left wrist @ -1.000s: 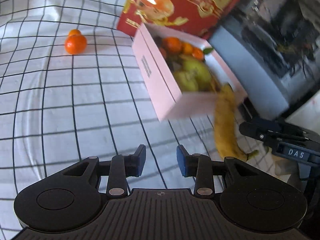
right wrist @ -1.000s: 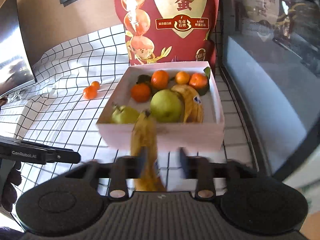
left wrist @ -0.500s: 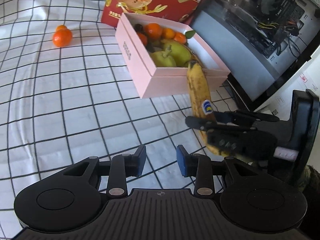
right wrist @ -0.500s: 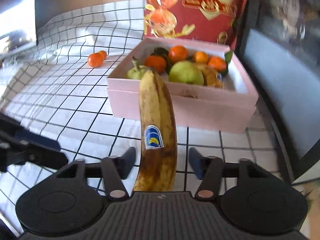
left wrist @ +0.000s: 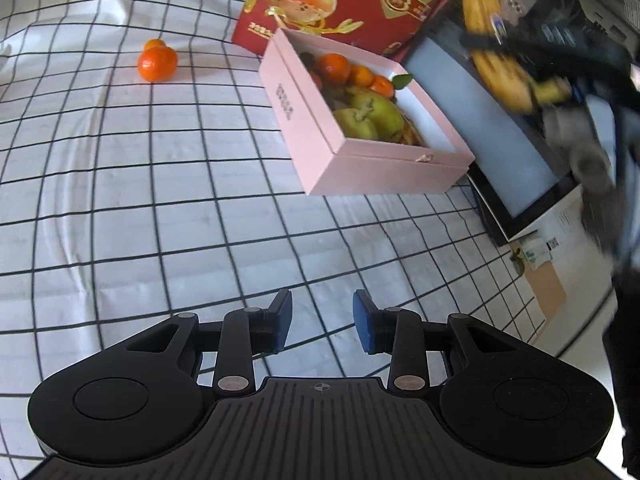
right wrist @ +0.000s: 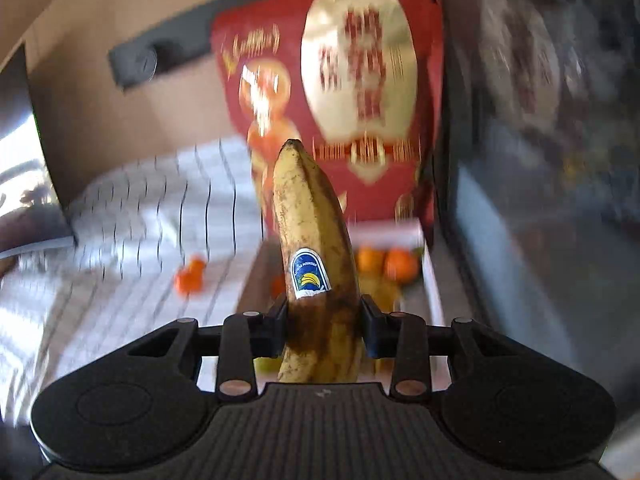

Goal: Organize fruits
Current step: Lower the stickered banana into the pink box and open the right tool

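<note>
1. Left wrist view: white cloth with a black grid (left wrist: 160,208) fills the left and middle of the frame, with a red printed bag (left wrist: 344,4) standing at the top. Your left gripper (left wrist: 322,316) sits at the bottom centre with its blue pads apart and nothing between them, so it is released and idle. The pink box (left wrist: 360,176), centre right, already holds green pears (left wrist: 368,116) and several small oranges (left wrist: 336,68); that part of the sorting looks done. Two mandarins (left wrist: 157,63) lie on the cloth at upper left, well apart from the box, so you have those left to bring in. At upper right you can see the banana (left wrist: 492,52), blurred, held up in the air by the other tool above the box's far side.

2. Right wrist view: blurred cloth, bag and box make up the background. Your right gripper (right wrist: 323,322) is clenched on the spotted banana (right wrist: 312,240), its fingers pressing both sides of the lower end below the blue sticker (right wrist: 309,274). The fruit stands upright in the centre of the frame, tip at the top. It is not in the box yet; placing it appears to be your current step, with the loose mandarins after.
</note>
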A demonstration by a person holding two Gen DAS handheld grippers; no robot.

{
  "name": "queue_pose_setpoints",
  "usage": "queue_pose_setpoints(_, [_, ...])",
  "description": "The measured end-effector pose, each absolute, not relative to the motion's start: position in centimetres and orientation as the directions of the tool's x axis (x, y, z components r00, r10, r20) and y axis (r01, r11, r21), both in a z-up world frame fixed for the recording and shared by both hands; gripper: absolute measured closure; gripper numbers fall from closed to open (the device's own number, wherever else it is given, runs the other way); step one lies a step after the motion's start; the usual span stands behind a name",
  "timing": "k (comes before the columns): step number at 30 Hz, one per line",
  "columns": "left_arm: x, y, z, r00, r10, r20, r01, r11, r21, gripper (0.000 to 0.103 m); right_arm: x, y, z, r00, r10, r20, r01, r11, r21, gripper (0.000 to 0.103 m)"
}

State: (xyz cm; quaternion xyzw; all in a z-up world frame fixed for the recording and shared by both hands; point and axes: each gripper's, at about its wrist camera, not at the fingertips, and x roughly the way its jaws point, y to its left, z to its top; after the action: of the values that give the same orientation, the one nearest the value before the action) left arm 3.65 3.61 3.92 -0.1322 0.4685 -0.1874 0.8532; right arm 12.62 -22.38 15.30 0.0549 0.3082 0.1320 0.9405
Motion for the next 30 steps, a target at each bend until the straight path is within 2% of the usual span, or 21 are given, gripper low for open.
queue_pose_setpoints(4, [3.4, 5.2, 4.3, 0.514, -0.420, -0.748, 0.157, 0.903, -0.400, 0.066, 17.0, -20.5, 14.7, 0.742, 0.324, -0.586, -0.246, 0.946, 0.211, 0.068])
queue_pose_setpoints(7, [3.2, 6.9, 4.3, 0.535, -0.392, -0.749, 0.110, 0.911, -0.398, 0.066, 19.7, -18.5, 11.9, 0.664, 0.343, -0.664, -0.265, 0.939, 0.220, 0.068])
queue_pose_setpoints(10, [3.1, 8.8, 4.2, 0.549, -0.367, -0.751, 0.054, 0.912, -0.406, 0.066, 21.8, -17.0, 8.9, 0.598, 0.300, -0.743, -0.258, 0.950, 0.176, 0.068])
queue_pose_setpoints(13, [3.0, 10.1, 3.9, 0.553, -0.350, -0.756, 0.015, 0.911, -0.411, 0.066, 22.6, -16.2, 7.4, 0.553, 0.298, -0.778, -0.256, 0.950, 0.182, 0.067])
queue_pose_setpoints(23, [3.1, 11.2, 3.4, 0.543, -0.338, -0.769, -0.006, 0.914, -0.406, 0.066, 21.6, -15.4, 8.5, 0.597, 0.284, -0.750, -0.335, 0.938, 0.089, 0.067])
queue_pose_setpoints(30, [3.8, 10.8, 2.9, 0.537, -0.331, -0.776, -0.010, 0.917, -0.398, 0.066, 20.3, -18.7, 10.5, 0.671, 0.224, -0.707, -0.241, 0.967, 0.078, 0.066])
